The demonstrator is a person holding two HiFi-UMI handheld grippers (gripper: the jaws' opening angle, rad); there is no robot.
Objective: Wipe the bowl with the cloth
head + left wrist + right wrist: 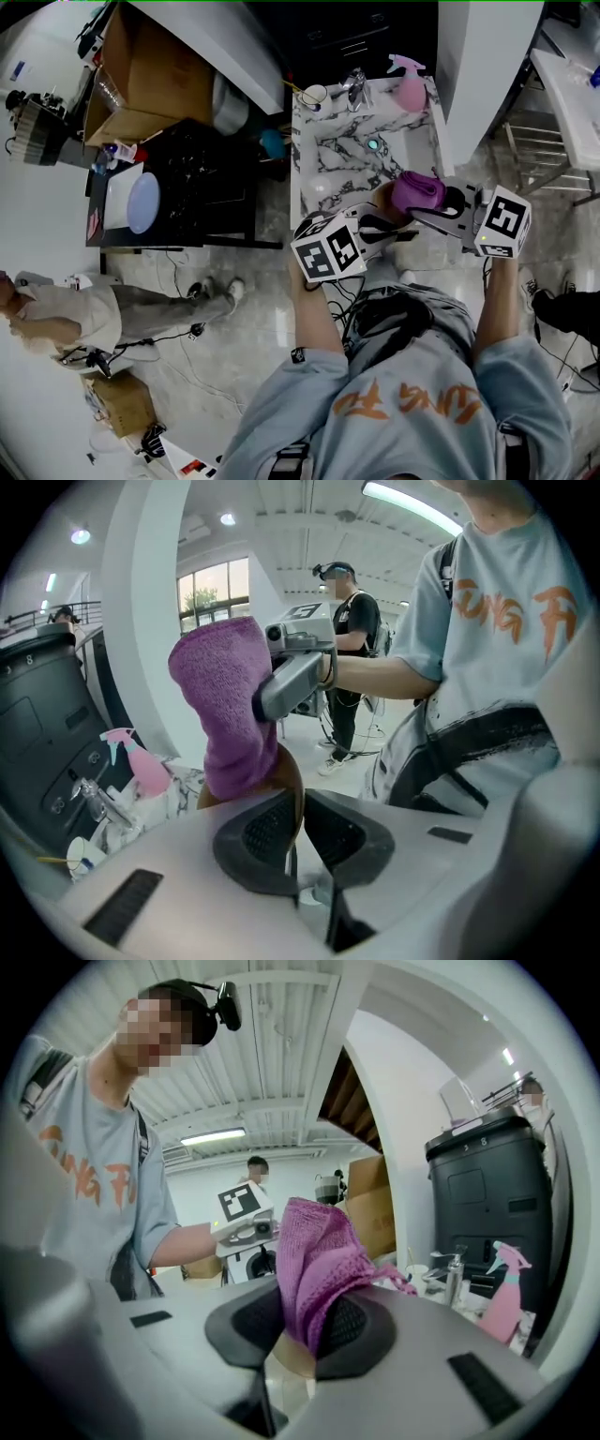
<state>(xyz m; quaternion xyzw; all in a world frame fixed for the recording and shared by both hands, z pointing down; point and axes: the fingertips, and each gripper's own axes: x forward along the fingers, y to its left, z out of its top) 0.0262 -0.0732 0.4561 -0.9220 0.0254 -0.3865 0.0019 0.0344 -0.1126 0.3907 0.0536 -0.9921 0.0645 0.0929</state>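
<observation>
A brown bowl (382, 202) is held up over the near end of the marble table (328, 155). My left gripper (389, 225) is shut on its thin rim (289, 785), which runs between the two pads. The purple cloth (419, 191) bunches up against the bowl, with my right gripper (427, 208) shut on it. In the right gripper view the cloth (319, 1255) rises out of the jaws of my right gripper (314, 1321), and the left gripper's marker cube (242, 1204) shows behind it. In the left gripper view the cloth (225, 705) hangs over the bowl in front of my left gripper (298, 808).
At the table's far end stand a pink spray bottle (410, 86), a metal pump bottle (356, 89) and a white cup (314, 96). A black side table with a pale plate (142, 202) and a cardboard box (150, 80) are at the left. A person sits on the floor (94, 314).
</observation>
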